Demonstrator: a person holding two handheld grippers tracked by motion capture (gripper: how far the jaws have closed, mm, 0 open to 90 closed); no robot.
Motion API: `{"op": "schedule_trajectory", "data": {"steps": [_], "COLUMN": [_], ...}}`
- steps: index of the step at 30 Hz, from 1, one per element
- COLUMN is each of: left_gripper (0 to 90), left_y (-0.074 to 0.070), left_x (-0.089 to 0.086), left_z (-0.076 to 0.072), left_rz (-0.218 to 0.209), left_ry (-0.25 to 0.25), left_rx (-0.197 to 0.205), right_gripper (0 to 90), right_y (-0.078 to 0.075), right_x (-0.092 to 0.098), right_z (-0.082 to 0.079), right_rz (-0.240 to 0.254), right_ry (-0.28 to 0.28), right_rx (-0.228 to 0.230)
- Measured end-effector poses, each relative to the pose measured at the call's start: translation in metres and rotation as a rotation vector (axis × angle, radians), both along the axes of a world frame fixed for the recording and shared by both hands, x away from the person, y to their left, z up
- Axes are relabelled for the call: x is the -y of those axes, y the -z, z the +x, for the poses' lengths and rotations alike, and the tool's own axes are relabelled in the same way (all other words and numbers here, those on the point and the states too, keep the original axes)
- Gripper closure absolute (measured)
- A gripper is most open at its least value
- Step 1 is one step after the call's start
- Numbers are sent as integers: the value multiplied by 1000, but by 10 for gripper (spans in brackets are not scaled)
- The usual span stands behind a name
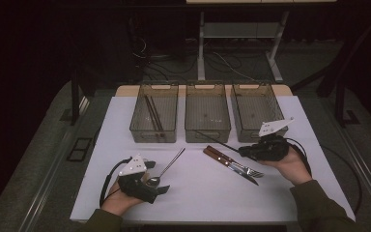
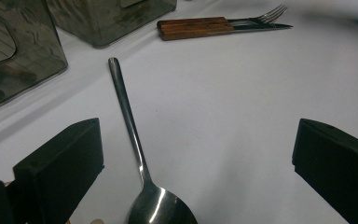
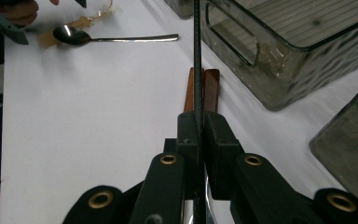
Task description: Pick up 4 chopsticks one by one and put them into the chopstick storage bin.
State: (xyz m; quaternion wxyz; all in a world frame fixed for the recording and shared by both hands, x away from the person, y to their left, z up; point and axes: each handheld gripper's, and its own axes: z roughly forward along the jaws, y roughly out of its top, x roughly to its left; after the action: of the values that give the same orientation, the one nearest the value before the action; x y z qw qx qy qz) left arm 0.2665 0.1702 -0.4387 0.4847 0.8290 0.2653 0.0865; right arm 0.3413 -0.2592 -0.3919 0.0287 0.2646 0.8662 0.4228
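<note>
My right hand-held gripper [image 3: 198, 135] is pinching a thin black chopstick [image 3: 196, 56], which juts out past its tips above the wooden-handled knife and fork [image 1: 232, 162] on the bench [image 1: 198, 193]. My left hand-held gripper [image 2: 196, 158] is spread wide, with the spoon [image 2: 135, 140] lying between its jaws, untouched.

The right gripper [image 3: 198, 135] has its jaws clamped on a thin black chopstick [image 3: 197, 56] above two wooden handles [image 3: 204, 88].

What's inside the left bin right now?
The left bin holds a couple of dark chopsticks lying lengthwise on its floor. Its smoky near wall blurs the bottom end, so anything small lying there cannot be made out.
</note>
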Motion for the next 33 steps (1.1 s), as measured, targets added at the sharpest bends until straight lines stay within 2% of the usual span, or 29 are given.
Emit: {"op": "schedule_trajectory", "data": {"steps": [8, 19, 29, 33], "left_gripper": [10, 10, 10, 10], "left_y": [0, -1, -1, -1], "left_x": [1, 1, 0, -1], "left_z": [0, -1, -1, 0], "left_rz": [1, -3, -10, -10], "left_ry": [4, 2, -1, 2], "left_rx": [-1, 0, 3, 3], "right_gripper": [846, 846, 846, 846], "right_y": [-7, -19, -28, -31], "right_x": [-12, -31, -60, -74], "right_z": [7, 17, 28, 37], "right_rz": [-11, 19, 24, 5], "right_ry": [35, 57, 91, 102], "right_rx": [-5, 3, 7, 2]}}
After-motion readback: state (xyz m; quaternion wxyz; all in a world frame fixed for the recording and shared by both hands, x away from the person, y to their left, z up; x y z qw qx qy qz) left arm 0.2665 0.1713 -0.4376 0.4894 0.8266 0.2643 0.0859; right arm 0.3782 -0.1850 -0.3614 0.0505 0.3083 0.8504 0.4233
